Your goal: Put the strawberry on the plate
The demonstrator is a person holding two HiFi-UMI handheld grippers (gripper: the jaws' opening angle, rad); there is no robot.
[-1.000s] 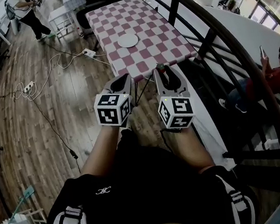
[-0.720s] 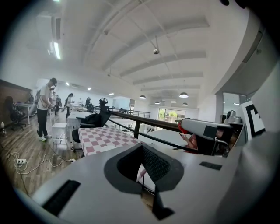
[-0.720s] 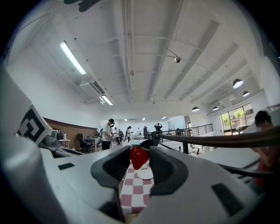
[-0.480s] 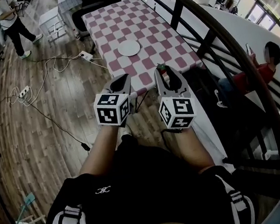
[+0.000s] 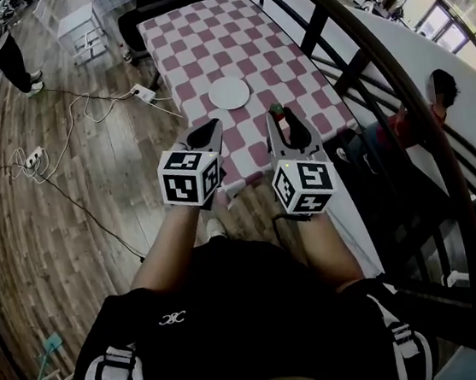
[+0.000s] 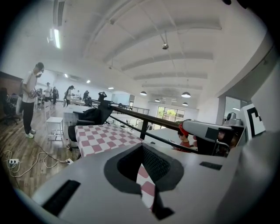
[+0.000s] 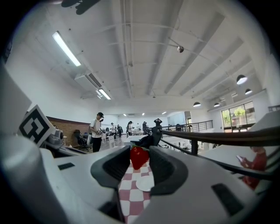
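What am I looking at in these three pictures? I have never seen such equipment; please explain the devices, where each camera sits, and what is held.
There is no robot: a person holds a two-jaw gripper in each hand. The head view comes from a camera on the person's head and looks down on both grippers; the marker cubes are part of them. The other two pictures come from cameras riding on each gripper, looking along its jaws. Ahead stands a table with a checked cloth, and one empty white plate lies on it. The right gripper holds a red strawberry. The left gripper has its jaws together and holds nothing.
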